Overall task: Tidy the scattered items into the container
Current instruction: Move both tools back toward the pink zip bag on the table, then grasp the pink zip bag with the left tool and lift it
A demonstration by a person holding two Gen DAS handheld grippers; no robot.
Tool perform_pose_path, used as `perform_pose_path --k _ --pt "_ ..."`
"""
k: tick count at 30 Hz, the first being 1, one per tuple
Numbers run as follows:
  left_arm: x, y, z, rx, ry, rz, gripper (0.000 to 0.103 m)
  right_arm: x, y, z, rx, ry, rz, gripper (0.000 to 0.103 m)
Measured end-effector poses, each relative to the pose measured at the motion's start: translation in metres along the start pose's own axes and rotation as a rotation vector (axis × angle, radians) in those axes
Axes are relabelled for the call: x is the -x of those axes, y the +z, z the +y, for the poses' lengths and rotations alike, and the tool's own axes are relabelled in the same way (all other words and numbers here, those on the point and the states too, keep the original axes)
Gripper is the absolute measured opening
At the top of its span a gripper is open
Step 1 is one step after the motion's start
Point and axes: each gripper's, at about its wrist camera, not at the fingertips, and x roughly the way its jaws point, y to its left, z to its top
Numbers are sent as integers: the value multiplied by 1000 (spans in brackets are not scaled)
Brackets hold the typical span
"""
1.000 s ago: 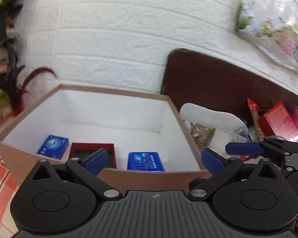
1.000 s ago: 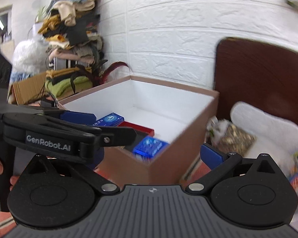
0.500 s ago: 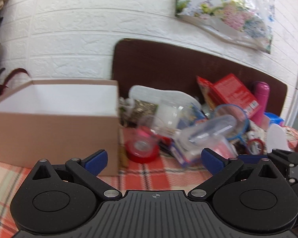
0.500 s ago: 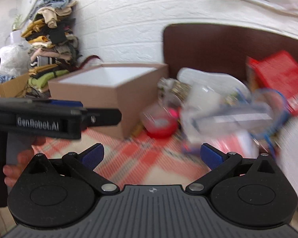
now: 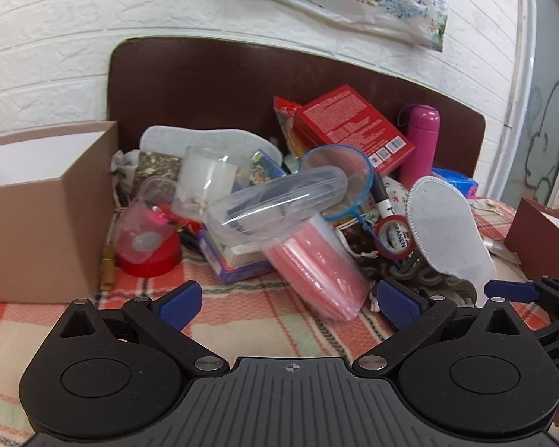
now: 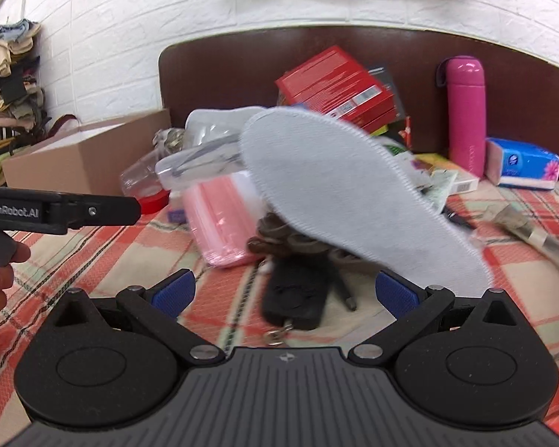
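Note:
A brown cardboard box [image 5: 44, 219] with a white inside stands at the left; it also shows in the right wrist view [image 6: 89, 152]. A heap of items lies to its right: a pink zip bag [image 5: 313, 260], a clear plastic case [image 5: 275, 197], a red tape roll [image 5: 149, 257], a grey insole [image 5: 447, 231], a red box [image 5: 350, 126], a pink bottle [image 5: 421, 141]. My left gripper [image 5: 287, 301] is open and empty, facing the pink bag. My right gripper [image 6: 283, 294] is open and empty, just before the insole [image 6: 354, 193] and a black key fob [image 6: 298, 298].
A blue tissue pack [image 6: 525, 164] lies at the far right near the dark headboard [image 6: 242, 59]. A second brown box [image 5: 544, 238] stands at the right edge. The checked cloth [image 5: 242, 320] covers the surface. The left gripper's body [image 6: 56, 208] reaches in from the left.
Both grippers have swung right, away from the cardboard box, and now face the heap of items. Both stayed open and empty.

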Motion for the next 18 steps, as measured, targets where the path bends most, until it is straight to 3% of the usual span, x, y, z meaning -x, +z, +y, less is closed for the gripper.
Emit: perform_pose_path --k 7,10,13,18 --pt "-33 5 4 56 -44 69 97 -13 -5 10 26 126 17 101" --pt "-47 11 5 51 -58 90 91 -27 -6 25 64 145 48 94" --pt "-61 16 7 42 -70 114 85 -37 -2 38 111 145 43 93" --pt "-78 21 13 28 -104 147 71 -62 3 55 237 75 75 75"
